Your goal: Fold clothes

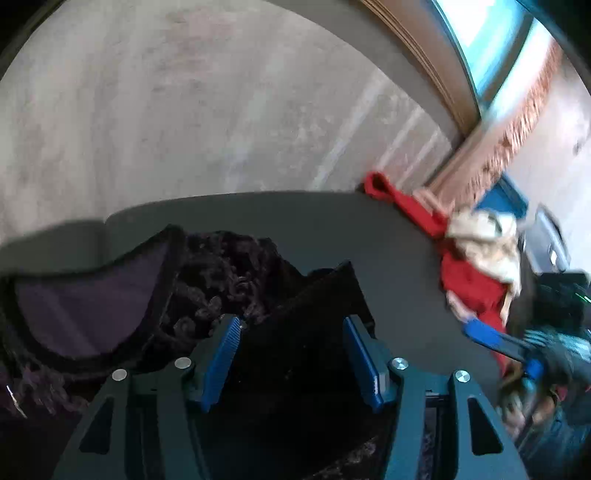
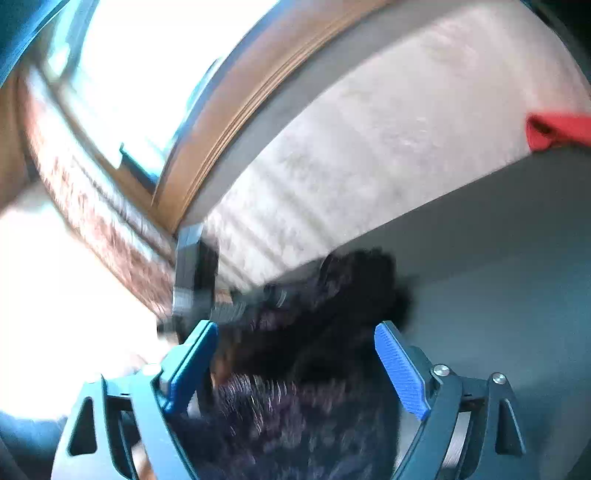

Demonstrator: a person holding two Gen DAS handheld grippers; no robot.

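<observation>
Both grippers, left gripper (image 1: 291,354) and right gripper (image 2: 295,362), hover with fingers spread, gripping nothing, over the dark garment (image 1: 221,273). It lies rumpled on the grey surface (image 1: 388,236). I'd pinch edges, not bunched middle.

— What is lying under everything?

— A dark grey table (image 1: 388,236) is spreading across the lower part of both views, its far edge curving against a pale, mottled wall (image 1: 166,110).

— And what is running up to the right in the left wrist view?

— A wooden frame (image 1: 421,59) is climbing along the wall, with a bright window (image 1: 476,29) glowing beside it. Below that, a reddish patterned strip (image 1: 517,122) is slanting down.

— The right wrist view?

— The same frame (image 2: 229,122) is crossing diagonally; the window (image 2: 122,74) is blazing white, washed out and blurred.
</observation>
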